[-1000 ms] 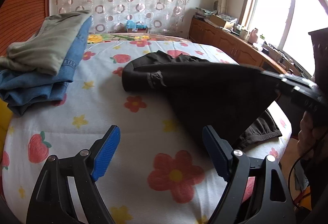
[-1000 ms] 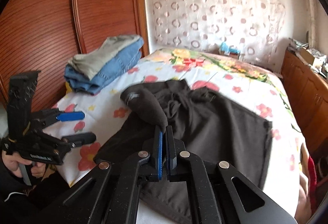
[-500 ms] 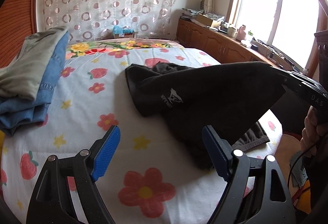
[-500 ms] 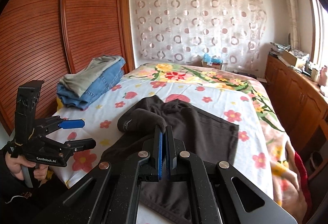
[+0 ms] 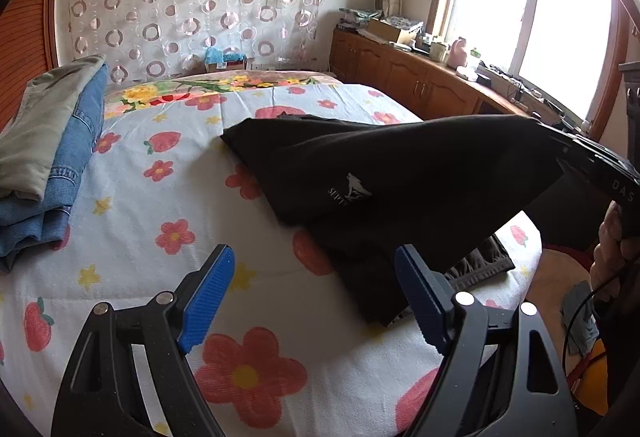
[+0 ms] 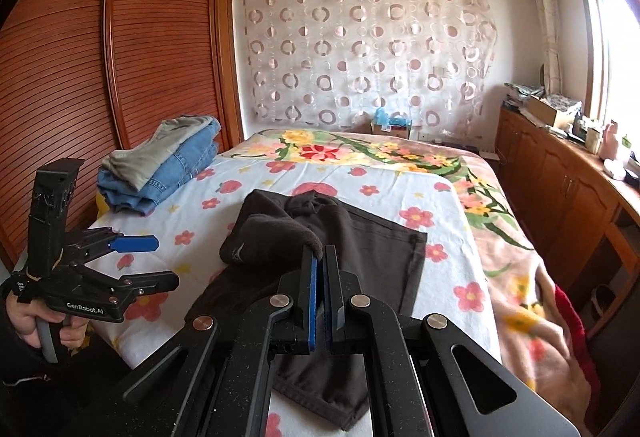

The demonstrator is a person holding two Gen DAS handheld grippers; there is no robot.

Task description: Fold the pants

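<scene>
The black pants lie across the near end of the bed, on its flowered sheet, with one part lifted off the cloth. The right gripper has its blue pads pressed together on a bunched edge of the pants and holds that edge up, so the fabric hangs in a slope back down to the rest; a small white logo shows on the raised side. From the other side the same raised fold stretches toward the right gripper at the frame's edge. The left gripper hovers over the sheet just beside the pants, its fingers spread wide and holding nothing. A stack of folded jeans sits well apart at the bed's far left edge, by the wardrobe.
</scene>
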